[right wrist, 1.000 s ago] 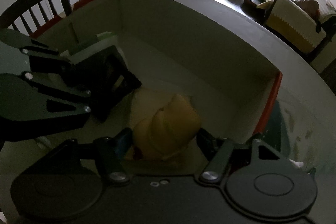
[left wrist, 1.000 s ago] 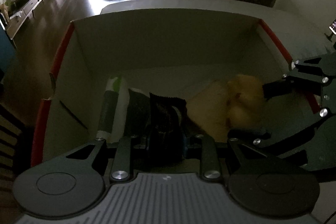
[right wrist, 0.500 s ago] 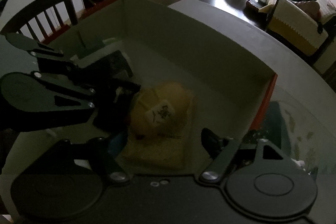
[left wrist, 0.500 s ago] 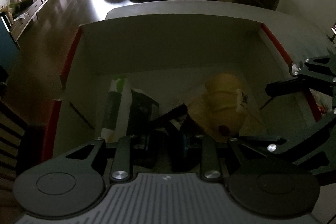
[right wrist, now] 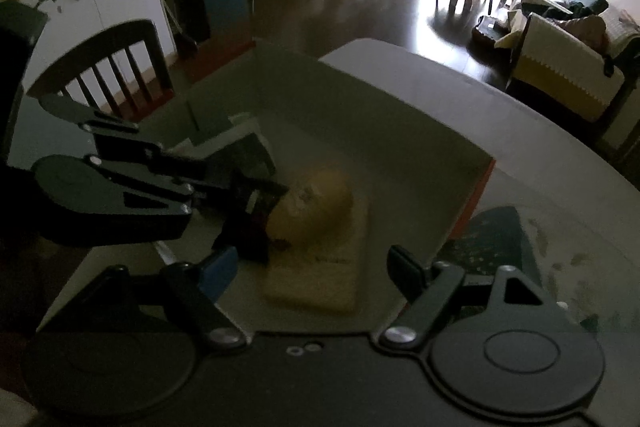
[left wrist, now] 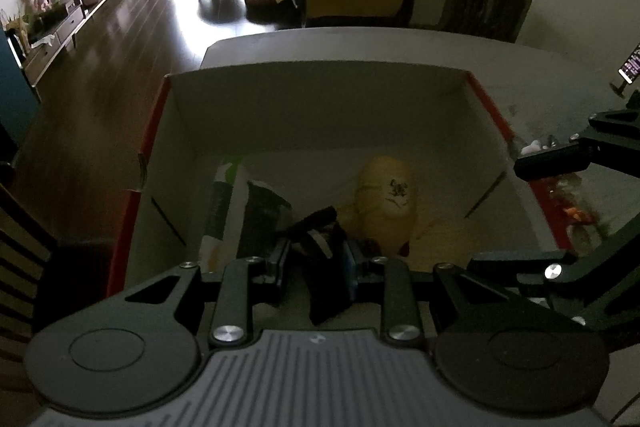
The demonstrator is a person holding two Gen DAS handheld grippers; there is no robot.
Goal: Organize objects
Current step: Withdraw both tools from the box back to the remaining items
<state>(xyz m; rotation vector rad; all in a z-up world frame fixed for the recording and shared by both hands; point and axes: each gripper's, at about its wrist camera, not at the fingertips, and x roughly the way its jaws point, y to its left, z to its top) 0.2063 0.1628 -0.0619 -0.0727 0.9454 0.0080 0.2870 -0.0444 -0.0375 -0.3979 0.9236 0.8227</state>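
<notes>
An open cardboard box (left wrist: 320, 115) with red edges stands on the table. On its floor lies a yellow soft packet (left wrist: 386, 203) with a white label, resting on a flat pale packet (right wrist: 320, 279). A green-and-white packet (left wrist: 222, 211) leans at the box's left. My left gripper (left wrist: 320, 267) sits low inside the box, shut on a dark packet (left wrist: 326, 287). My right gripper (right wrist: 312, 267) is open above the box's right rim, nothing between its fingers; it also shows in the left wrist view (left wrist: 536, 215).
A dark wooden chair (right wrist: 112, 67) stands behind the box's left side. A dark flat thing (right wrist: 492, 243) and small colourful bits (left wrist: 572, 211) lie on the table right of the box. A lit phone (left wrist: 630, 63) stands at the far right.
My right gripper has opened, dropped the yellow packet on the box floor and drawn back up and to the right. My left gripper has risen a little, still holding the dark packet.
</notes>
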